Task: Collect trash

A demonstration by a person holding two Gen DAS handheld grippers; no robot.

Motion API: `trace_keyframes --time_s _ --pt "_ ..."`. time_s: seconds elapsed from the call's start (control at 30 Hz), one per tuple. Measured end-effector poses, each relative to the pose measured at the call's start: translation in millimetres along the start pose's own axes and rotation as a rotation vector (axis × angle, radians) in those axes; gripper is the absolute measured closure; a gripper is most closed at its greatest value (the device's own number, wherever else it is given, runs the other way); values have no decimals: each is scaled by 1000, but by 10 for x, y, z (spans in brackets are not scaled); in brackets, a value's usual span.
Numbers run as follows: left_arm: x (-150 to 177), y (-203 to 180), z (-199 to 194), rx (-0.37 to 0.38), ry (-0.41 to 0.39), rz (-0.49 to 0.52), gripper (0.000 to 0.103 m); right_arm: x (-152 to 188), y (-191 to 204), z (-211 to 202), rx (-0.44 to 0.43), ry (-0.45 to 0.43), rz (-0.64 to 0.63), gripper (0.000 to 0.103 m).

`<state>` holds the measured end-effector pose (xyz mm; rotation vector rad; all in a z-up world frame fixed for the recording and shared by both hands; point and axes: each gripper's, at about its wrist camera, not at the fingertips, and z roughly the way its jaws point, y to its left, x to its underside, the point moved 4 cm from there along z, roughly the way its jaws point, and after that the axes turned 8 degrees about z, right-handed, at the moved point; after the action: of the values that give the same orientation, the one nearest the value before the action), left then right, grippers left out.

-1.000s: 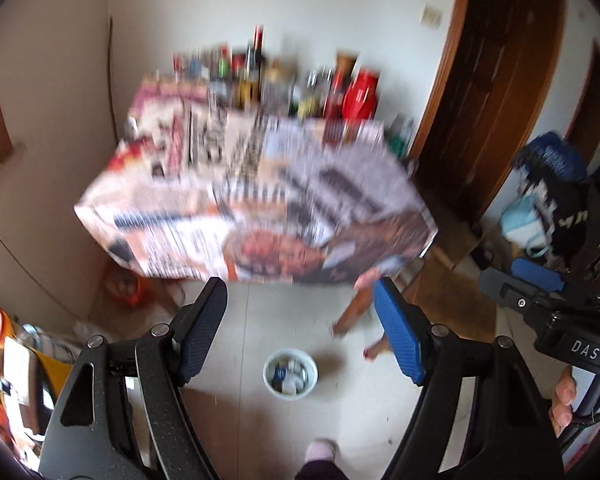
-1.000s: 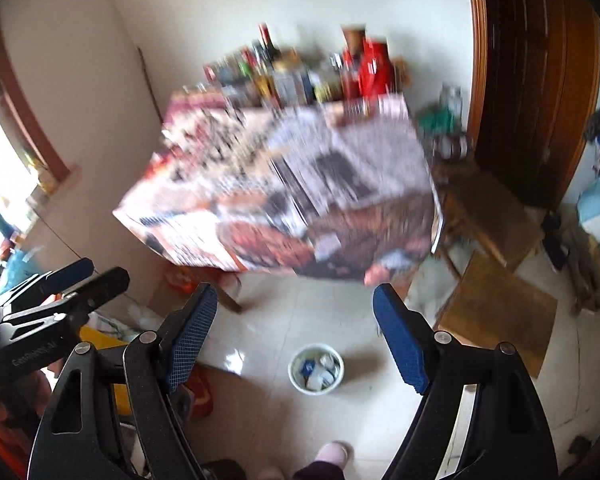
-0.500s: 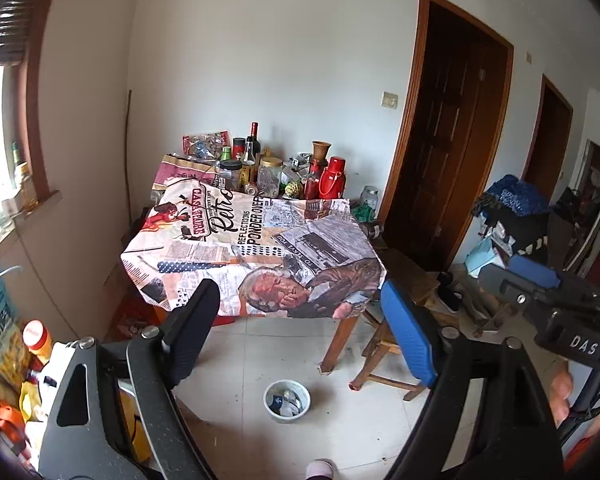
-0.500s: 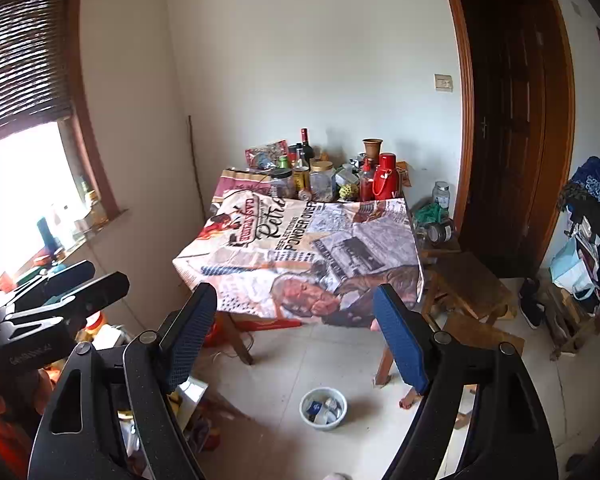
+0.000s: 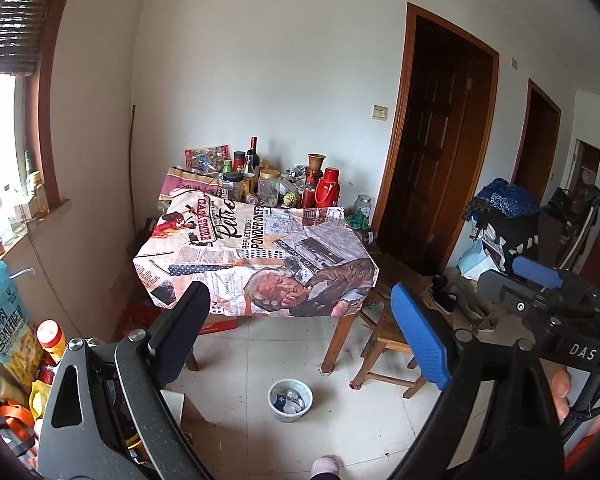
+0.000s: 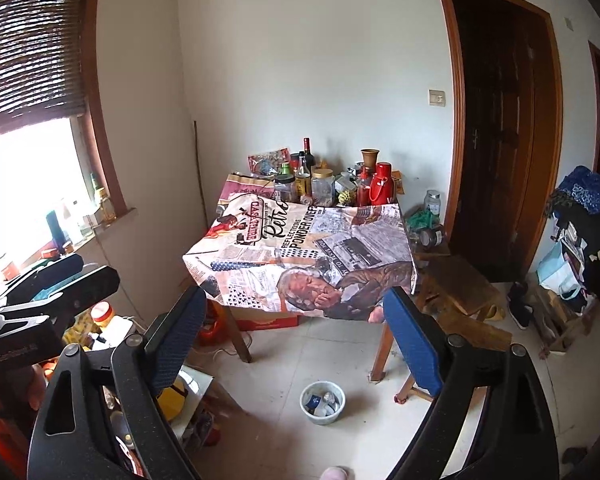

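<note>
Right now both tools, left tool (image 5: 300, 336) and right tool (image 6: 296, 336), are opening wide, holding nothing; the trash bucket (image 5: 290, 399) is sitting on the floor near the worktop (image 5: 256, 256), risking a knock-over.

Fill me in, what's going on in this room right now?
A person holds a gripper in each hand, both aimed across the room at the table. The left gripper and right gripper are both opening, with nothing between the fingers. A small white bin with some trash in it stands on the floor in front of the table. Bottles and jars crowd the table's far edge.
</note>
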<state>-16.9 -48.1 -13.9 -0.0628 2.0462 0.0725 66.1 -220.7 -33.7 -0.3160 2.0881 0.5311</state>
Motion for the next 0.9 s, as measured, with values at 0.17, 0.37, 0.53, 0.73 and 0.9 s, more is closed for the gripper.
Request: trace_keyframes --time_s 0.17,0.37,0.53,0.73,0.9 --pt "-2 -33 -39 6 -6 9 11 -2 19 -27 1 -1 -8 15" --pt "4 -43 -46 6 -5 18 11 12 29 -56 -3 -4 -9 15" --pt "1 -53 -22 14 -3 18 11 12 37 -51 -1 -6 -9 15" --pt "-18 -66 2 12 -6 30 11 13 27 -52 -4 -5 -9 15" --pt "-43 -77 8 14 -10 32 11 -27 64 -37 -7 -10 -9 15"
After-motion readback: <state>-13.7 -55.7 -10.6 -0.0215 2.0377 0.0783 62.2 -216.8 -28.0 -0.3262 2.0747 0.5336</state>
